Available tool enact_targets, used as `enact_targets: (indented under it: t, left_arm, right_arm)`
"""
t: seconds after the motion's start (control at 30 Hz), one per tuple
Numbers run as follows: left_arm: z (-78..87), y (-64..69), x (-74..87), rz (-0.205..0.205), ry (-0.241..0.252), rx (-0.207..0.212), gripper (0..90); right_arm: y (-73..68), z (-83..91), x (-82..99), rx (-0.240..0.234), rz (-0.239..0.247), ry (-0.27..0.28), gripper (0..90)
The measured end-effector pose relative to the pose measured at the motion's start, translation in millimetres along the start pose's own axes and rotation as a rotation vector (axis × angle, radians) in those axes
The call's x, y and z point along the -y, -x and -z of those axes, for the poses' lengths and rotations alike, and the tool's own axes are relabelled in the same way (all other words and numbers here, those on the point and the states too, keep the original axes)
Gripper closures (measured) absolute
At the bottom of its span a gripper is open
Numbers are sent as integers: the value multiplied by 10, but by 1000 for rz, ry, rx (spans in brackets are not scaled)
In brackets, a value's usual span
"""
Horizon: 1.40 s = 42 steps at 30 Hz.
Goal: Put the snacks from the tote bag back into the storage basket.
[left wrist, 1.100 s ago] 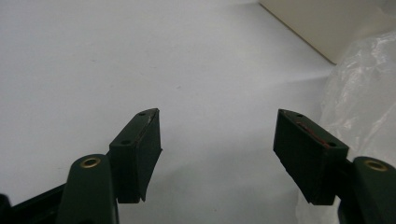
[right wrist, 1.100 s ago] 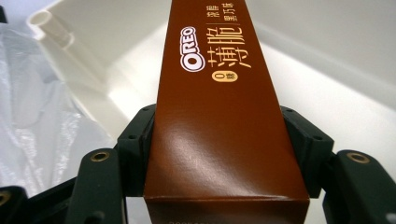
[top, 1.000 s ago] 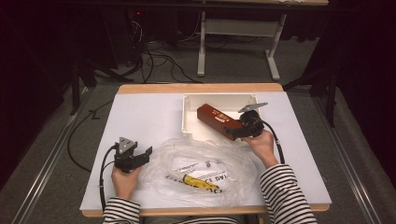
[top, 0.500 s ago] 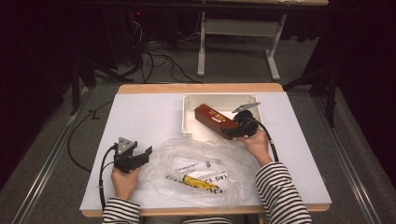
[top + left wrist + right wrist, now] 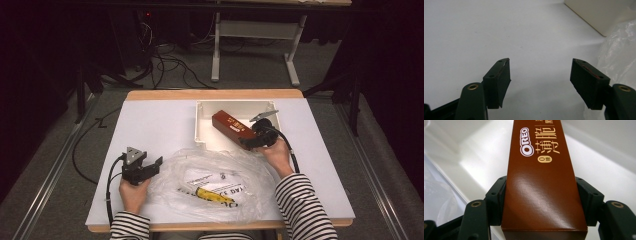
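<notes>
Two claws in play here. Your right claw point(image 5: 248, 143) has its jaws either side of the long brown cardboard Oreo box point(image 5: 233, 128), pads pressing on the near end, so it's clamped on it. The box sits tilted: far end down inside the shallow white plastic tray point(image 5: 202, 124), near end up at the tray's front rim. From the right gripper view you get the box point(image 5: 541, 190) running straight away from you between the jaws, logo facing up, white tray floor under it.

Your left claw point(image 5: 150, 167) is well apart from all that, resting low by the near left part of the white tabletop point(image 5: 150, 125) with its jaws spread and nothing between them. In the left gripper view it's bare tabletop between the pads point(image 5: 501, 82), with the crinkly clear plastic bag point(image 5: 619, 50) just off to one side. That bag point(image 5: 210, 180) lies in front of you between your hands, with a yellow item and printed paper inside.
</notes>
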<state>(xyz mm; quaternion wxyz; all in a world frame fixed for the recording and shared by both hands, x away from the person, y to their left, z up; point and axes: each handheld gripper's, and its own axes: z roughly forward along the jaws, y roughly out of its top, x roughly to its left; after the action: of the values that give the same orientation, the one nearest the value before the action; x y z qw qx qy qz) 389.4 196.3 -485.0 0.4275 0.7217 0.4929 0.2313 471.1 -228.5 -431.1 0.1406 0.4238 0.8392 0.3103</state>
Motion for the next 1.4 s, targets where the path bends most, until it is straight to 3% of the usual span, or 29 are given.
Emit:
enact_targets:
  t: [0.53,0.67,0.83,1.07,1.23,1.4]
  left_arm:
    - [0,-12,-1,10,-5,-1,323]
    - [4,-13,1,9,-2,-1,321]
    - [5,-8,0,4,-5,-2,318]
    - [2,-7,0,7,-5,-5,318]
    - [0,-3,1,6,-3,-8,318]
    - [0,-4,0,7,-4,-8,318]
  right_arm:
    - [-49,-65,0,-4,46,-37,309]
    - [-56,-2,-4,-3,11,15,265]
    - [-96,74,-16,16,10,56,275]
    - [-104,210,-13,57,20,119,438]
    - [-151,313,-5,17,30,158,581]
    - [-198,307,13,-12,16,127,660]
